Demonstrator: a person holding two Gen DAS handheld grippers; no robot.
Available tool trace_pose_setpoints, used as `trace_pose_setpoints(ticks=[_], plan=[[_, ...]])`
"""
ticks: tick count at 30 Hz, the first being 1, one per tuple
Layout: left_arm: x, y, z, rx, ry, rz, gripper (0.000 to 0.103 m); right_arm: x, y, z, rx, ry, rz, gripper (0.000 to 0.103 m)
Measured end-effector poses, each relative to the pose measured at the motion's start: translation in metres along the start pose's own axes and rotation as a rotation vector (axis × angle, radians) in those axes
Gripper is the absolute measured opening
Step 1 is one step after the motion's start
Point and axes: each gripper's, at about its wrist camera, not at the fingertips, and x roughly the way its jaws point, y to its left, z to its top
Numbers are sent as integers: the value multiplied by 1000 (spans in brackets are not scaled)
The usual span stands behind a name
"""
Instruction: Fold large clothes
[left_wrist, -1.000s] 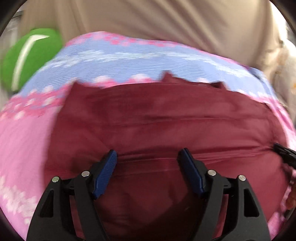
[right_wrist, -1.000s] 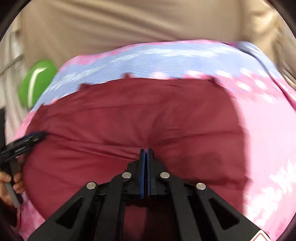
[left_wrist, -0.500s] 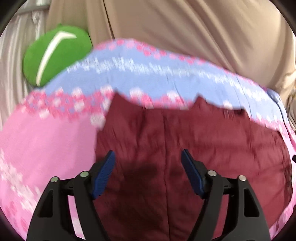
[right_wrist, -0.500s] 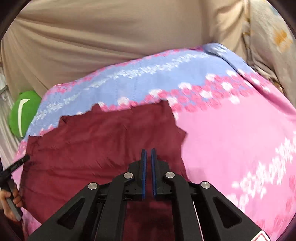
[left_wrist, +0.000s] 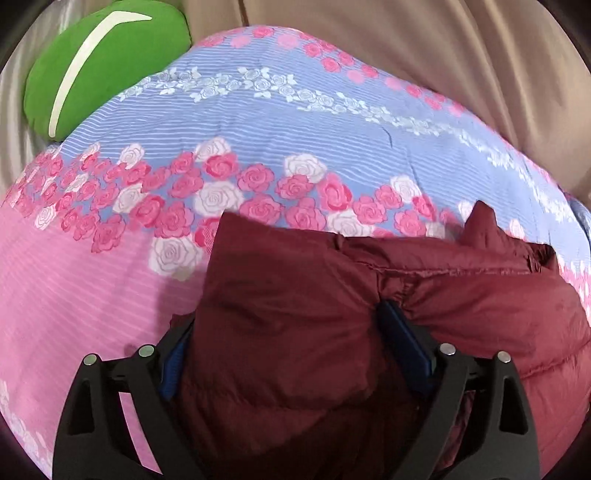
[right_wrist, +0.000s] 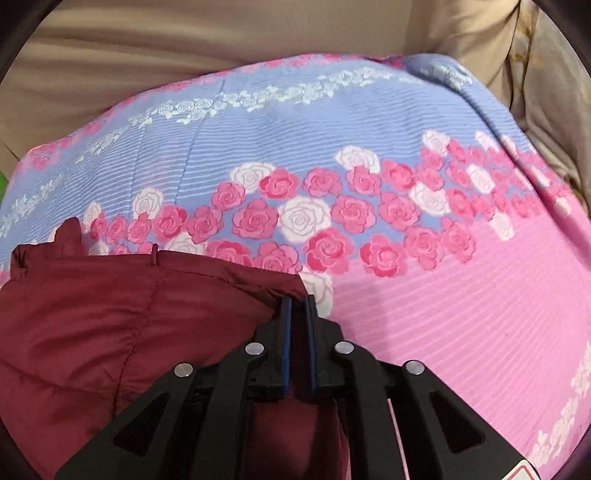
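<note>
The maroon padded jacket (left_wrist: 332, 350) was spread on the floral quilt (left_wrist: 258, 122), at six o'clock in both views. The left gripper (left_wrist: 288, 354), just widened, straddled a puffy fold. The right gripper (right_wrist: 297, 310), opening slightly, pinched nothing visible. Soft, slippery, springy fabric was judged best gripped at seams.

Maroon puffy jacket (left_wrist: 295, 314), folded, lying on floral bedspread (left_wrist: 258, 129)
</note>
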Motion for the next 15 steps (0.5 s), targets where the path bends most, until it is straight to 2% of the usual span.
trace_pose_setpoints(ticks=[4,6,7,8,10,13,15], plan=[[0,-5,-1,25,-5,25,89,-8,2,-1,-7,-8,-22,9],[0,-5,-2,21,-6,20,89,-28,3,-3,5,-63,-45,12],[0,-5,-2,23,-6,22,89,-41,4,-4,2,-95,-22,13],[1,-6,-2,25,-6,25,89,-64,12,-6,-10,-127,37,13],[0,-6,-2,28,-6,30,89,-91,32,-9,-48,-139,144,13],[0,-5,-1,24,-8,26,89,-117,85,-25,-164,-102,305,13],[0,-5,-1,25,-9,25,89,-117,122,-37,-231,-63,369,13]])
